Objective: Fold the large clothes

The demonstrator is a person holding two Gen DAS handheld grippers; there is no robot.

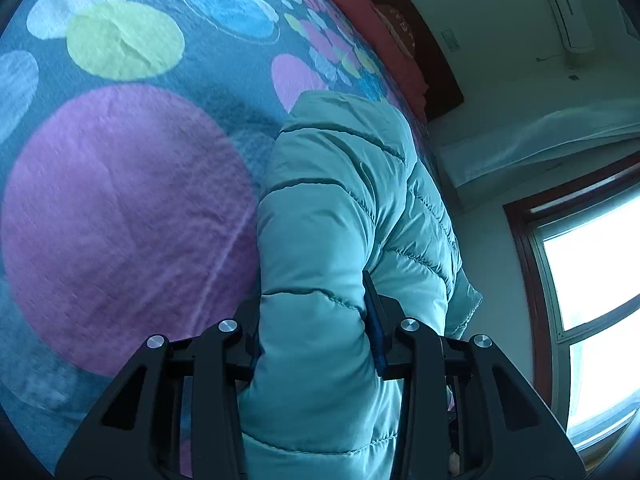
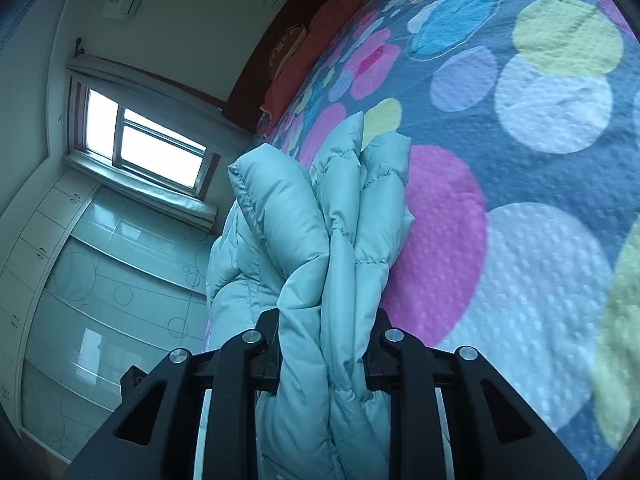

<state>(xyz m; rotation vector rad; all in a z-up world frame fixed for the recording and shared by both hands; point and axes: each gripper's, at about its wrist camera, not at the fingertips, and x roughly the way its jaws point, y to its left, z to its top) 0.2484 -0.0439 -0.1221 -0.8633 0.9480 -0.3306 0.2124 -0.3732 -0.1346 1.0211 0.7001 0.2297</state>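
Both grippers, left [image 1: 314, 344] and right [image 2: 326, 356], clamp the jacket [image 1: 340, 200] above the bed [image 1: 120, 200]. It looks puffy, light, slippery; best gripped at quilted seams.

No lettering, label or number is readable anywhere.

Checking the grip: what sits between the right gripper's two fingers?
Bunched layers of the teal puffer jacket fill the right gripper, seen in the right wrist view.
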